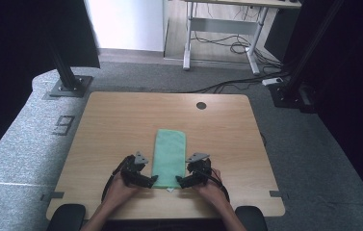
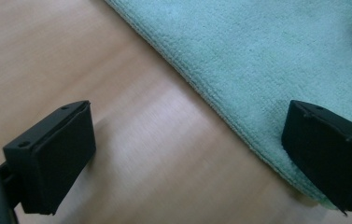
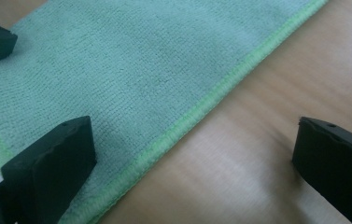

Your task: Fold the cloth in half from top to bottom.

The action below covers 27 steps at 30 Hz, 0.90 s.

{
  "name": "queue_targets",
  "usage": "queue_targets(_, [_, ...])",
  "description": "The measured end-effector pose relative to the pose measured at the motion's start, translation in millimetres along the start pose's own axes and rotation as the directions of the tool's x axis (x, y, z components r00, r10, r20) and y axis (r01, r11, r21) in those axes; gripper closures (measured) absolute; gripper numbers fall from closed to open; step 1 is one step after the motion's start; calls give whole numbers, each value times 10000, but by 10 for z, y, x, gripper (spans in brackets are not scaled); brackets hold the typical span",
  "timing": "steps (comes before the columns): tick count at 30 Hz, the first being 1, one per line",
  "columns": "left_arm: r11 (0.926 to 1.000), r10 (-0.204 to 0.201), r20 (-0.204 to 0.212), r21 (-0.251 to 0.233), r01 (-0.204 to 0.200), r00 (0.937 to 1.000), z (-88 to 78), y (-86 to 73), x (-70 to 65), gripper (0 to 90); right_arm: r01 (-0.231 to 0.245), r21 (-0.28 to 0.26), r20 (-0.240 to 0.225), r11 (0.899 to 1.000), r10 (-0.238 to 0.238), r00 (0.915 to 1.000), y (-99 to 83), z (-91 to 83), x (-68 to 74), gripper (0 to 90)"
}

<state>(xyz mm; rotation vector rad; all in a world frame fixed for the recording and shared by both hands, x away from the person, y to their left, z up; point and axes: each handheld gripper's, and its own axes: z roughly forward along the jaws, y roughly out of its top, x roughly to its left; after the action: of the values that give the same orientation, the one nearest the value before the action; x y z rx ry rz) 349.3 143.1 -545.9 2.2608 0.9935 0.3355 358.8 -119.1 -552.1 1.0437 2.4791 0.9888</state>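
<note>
A folded green cloth point(image 1: 170, 156) lies flat on the wooden surface point(image 1: 116, 125). The left gripper point(image 1: 153, 181) and right gripper point(image 1: 179, 182) sit at its near corners, jaws spread wide, each straddling a cloth edge.

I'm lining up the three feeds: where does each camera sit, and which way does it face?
High view: above the person's side, facing forward and down on the table; forearms, left gripper, right gripper.
Left gripper view: on the left gripper, jaws apart astride the cloth edge.
Right gripper view: likewise, right gripper.
All share the green cloth.
</note>
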Motion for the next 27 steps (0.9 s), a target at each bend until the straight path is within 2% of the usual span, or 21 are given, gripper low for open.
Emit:
queue_targets(3, [9998,111,256,188,-116,9996,-67,-39,-88,35,142,41,-109,9999,-142,9998,-49,-48,68,0])
queue_targets(5, [9992,374,211,103,-377,9991,-85,22,-84,30,152,22,-95,9999,-152,9998,-75,-70,88,0])
queue_targets(8, [9990,343,-123,-287,-346,9993,-98,186,38,22,140,17,-116,9999,-140,9998,-96,-89,98,0])
queue_targets(9, [9990,343,-123,-287,-346,9993,-98,186,38,25,140,17,-116,9999,-140,9998,-96,-89,98,0])
queue_targets(11, [9987,35,-365,-507,-54,9993,-40,329,213,29,154,1,-112,9999,-154,9998,-108,-98,102,0])
queue_targets(13, [9990,-72,-494,-435,51,9988,44,372,298,31,165,21,-133,9999,-165,9998,-114,-105,102,0])
queue_targets(16, [9994,-152,-439,-310,138,9989,130,370,348,30,151,-2,-128,9999,-151,9998,-123,-111,105,0])
queue_targets(19, [9995,-296,-415,-145,291,9987,250,302,365,23,212,-34,-166,9998,-212,9996,-132,-116,100,0])
queue_targets(27, [9988,-427,-388,-274,416,9983,265,278,378,1,182,90,-364,9998,-178,9992,-102,-127,90,23])
